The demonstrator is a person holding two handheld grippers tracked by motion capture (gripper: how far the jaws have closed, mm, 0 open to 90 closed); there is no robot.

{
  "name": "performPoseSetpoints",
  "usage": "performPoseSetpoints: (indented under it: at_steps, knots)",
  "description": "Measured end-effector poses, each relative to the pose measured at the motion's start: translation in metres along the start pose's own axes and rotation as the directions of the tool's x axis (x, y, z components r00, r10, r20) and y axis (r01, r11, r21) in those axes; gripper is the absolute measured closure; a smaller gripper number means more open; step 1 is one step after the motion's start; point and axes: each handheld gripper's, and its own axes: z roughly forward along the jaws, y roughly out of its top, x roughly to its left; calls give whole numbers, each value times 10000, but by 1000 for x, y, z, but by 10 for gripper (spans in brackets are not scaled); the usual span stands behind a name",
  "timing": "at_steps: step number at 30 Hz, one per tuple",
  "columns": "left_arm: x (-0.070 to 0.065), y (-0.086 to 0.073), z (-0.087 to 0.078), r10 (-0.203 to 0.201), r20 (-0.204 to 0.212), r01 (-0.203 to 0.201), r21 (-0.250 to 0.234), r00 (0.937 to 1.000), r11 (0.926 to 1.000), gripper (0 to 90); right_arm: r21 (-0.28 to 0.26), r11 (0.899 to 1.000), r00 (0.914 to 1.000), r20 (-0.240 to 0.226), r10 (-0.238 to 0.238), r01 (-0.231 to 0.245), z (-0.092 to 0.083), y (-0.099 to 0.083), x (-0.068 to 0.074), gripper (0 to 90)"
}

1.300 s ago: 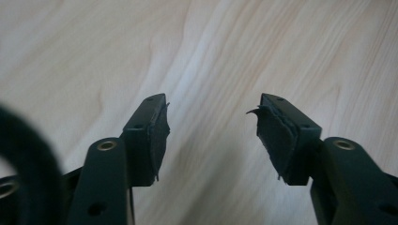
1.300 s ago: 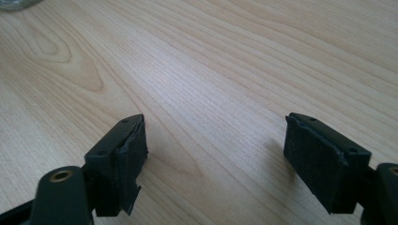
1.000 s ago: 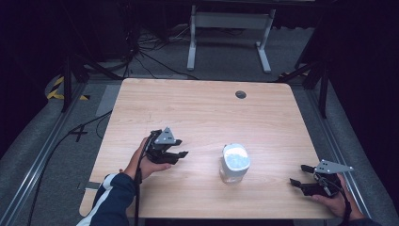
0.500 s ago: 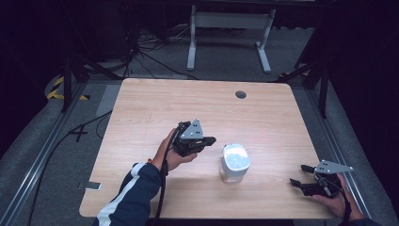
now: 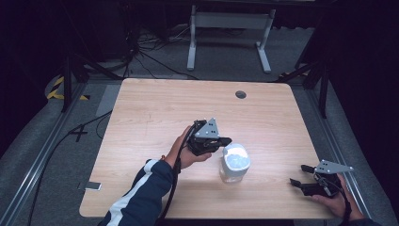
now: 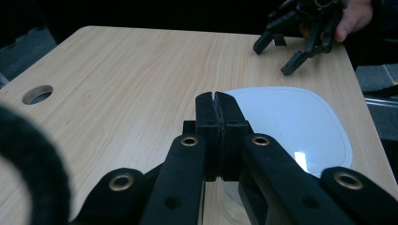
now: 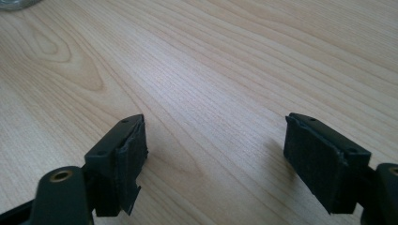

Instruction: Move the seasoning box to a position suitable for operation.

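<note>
A clear container with a white lid [image 5: 234, 162] stands on the wooden table [image 5: 155, 108], right of centre near the front. My left gripper [image 5: 228, 140] hovers just left of the lid's top edge, pointing right. In the left gripper view its jaws [image 6: 217, 101] are pressed together with nothing between them, and the white lid [image 6: 291, 126] lies just beyond and to the right. My right gripper [image 5: 299, 175] rests low at the table's front right corner. Its pads [image 7: 216, 140] stand wide apart over bare wood. It also appears far off as the right gripper [image 6: 272, 58].
A round cable hole [image 5: 241, 94] sits in the table's far edge. A metal stand [image 5: 226, 37] and cables lie on the floor behind the table. A small flat device [image 5: 89, 186] lies on the floor at the left front.
My left gripper has travelled right and slightly up, from left of centre to beside the container's lid, and its jaws have come together. The right gripper and the container have stayed put.
</note>
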Motion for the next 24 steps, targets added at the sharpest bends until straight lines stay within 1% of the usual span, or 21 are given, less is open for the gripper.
performPoseSetpoints:
  at_steps: [4, 7, 9, 11, 13, 15, 16, 17, 18, 19, 20, 22, 23, 24]
  knots:
    - [0, 1, 4, 23, 57, -23, 108, 10000, 9999, 892, -2, 10000, 10000, 3, -4, 4, 0, 0, 0, 216]
    - [-1, 2, 8, -34, 202, 31, 141, 9998, 9999, 891, 2, 10000, 10000, -4, 1, -1, 0, 0, 0, 216]
    - [-2, 3, 10, 72, 239, -78, 251, 9997, 9997, 891, 0, 10000, 10000, 0, -5, 5, 0, 0, 0, 216]
    - [-2, 3, 13, 135, 207, -144, 417, 9997, 9990, 891, 3, 10000, 10000, -4, 1, -1, 0, 0, 0, 216]
    - [-2, 3, 15, 197, 154, -204, 455, 9997, 9988, 891, 2, 10000, 10000, -3, 0, 0, 0, 0, 0, 216]
    - [-2, 4, 17, 374, 26, -375, 659, 9993, 9971, 890, 4, 10000, 10000, -4, -3, 3, 0, 0, 0, 216]
    - [-3, 3, 19, 191, 26, -192, 583, 9998, 9981, 887, -1, 10000, 10000, -3, -5, 5, 0, 0, 0, 216]
    - [-3, 3, 19, 191, 26, -192, 583, 9998, 9981, 886, -1, 10000, 10000, -3, -5, 5, 0, 0, 0, 216]
    - [-2, 2, 20, 374, -8, -372, 654, 9993, 9972, 886, -3, 10000, 10000, 1, -6, 6, 0, 0, 0, 216]
    - [-1, 3, 20, 358, 13, -358, 671, 9994, 9971, 885, 5, 10000, 10000, -6, 1, -1, 0, 0, 0, 216]
    - [-1, 2, 21, 310, -85, -305, 610, 9995, 9977, 885, -2, 10000, 10000, 1, -4, 4, 0, 0, 0, 216]
    - [0, 2, 22, 318, -92, -312, 582, 9995, 9978, 889, 0, 10000, 10000, -2, -7, 7, 0, 0, 0, 216]
    - [0, 2, 23, 228, -119, -222, 497, 9997, 9985, 890, -1, 10000, 10000, 1, -4, 4, 0, 0, 0, 216]
    - [1, 2, 23, 144, -141, -137, 525, 9998, 9985, 890, -2, 10000, 10000, 0, -5, 5, 0, 0, 0, 216]
